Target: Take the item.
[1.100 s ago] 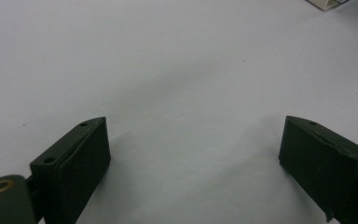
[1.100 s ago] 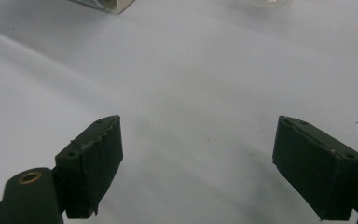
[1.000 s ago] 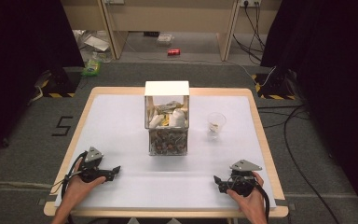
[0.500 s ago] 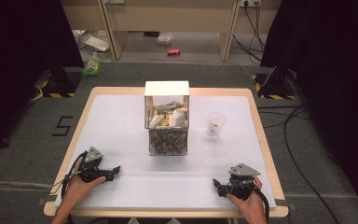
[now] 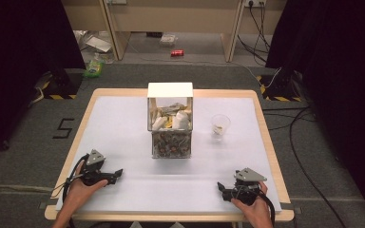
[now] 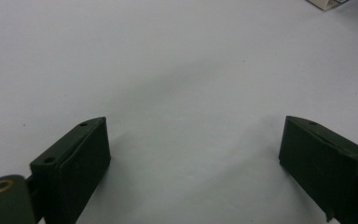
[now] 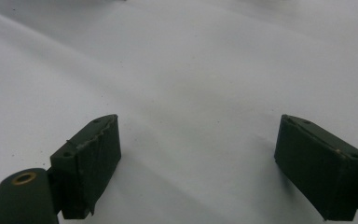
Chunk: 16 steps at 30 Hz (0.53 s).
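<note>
- High view: the left gripper (image 5: 116, 174) and right gripper (image 5: 222, 188) rest low on the white table (image 5: 123, 128), at its near corners. A two-tier clear box (image 5: 170, 126) of small items stands mid-table, well apart from both; a clear plastic cup (image 5: 220, 126) stands to its right.
- Left gripper view: jaws spread wide, holding nothing, over bare tabletop.
- Right gripper view: jaws likewise wide and holding nothing.

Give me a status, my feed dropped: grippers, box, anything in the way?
Left gripper open, right gripper open, both low at near table edge. Clear box mid-table, untouched. Plastic cup beside it; nothing between.
</note>
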Tool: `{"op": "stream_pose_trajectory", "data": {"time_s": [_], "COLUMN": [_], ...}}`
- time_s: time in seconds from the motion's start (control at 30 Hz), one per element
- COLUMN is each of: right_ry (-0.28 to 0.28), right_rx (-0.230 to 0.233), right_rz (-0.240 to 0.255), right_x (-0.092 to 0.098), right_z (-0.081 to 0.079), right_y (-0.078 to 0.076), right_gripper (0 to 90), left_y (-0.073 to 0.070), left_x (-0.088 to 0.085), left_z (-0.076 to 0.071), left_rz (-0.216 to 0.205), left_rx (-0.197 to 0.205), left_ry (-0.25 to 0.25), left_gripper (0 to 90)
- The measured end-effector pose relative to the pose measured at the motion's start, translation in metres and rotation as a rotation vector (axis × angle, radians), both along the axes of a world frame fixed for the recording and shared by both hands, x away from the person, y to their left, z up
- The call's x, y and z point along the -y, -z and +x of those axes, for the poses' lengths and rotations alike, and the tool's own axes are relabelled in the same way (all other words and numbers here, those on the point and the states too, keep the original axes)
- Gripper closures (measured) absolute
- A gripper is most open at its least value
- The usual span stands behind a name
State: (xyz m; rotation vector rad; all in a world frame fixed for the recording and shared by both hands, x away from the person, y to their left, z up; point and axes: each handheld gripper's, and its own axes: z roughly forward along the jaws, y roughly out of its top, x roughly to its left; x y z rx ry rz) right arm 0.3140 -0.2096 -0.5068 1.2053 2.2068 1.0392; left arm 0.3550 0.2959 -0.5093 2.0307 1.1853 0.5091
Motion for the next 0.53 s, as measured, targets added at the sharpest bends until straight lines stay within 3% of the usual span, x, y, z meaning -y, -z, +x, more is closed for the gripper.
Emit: {"op": "stream_pose_trajectory", "data": {"time_s": [0.53], "right_ry": [0.000], "right_rx": [0.000], "right_rz": [0.004], "right_x": [0.0001], "right_z": [-0.0003], "right_y": [0.0002], "right_gripper": [15.0], "left_y": [0.0000], "left_x": [-0.0001], "left_z": [0.0000], "left_rz": [0.000], "left_rx": [0.000], "left_ry": [0.001], "left_gripper": [7.8]}}
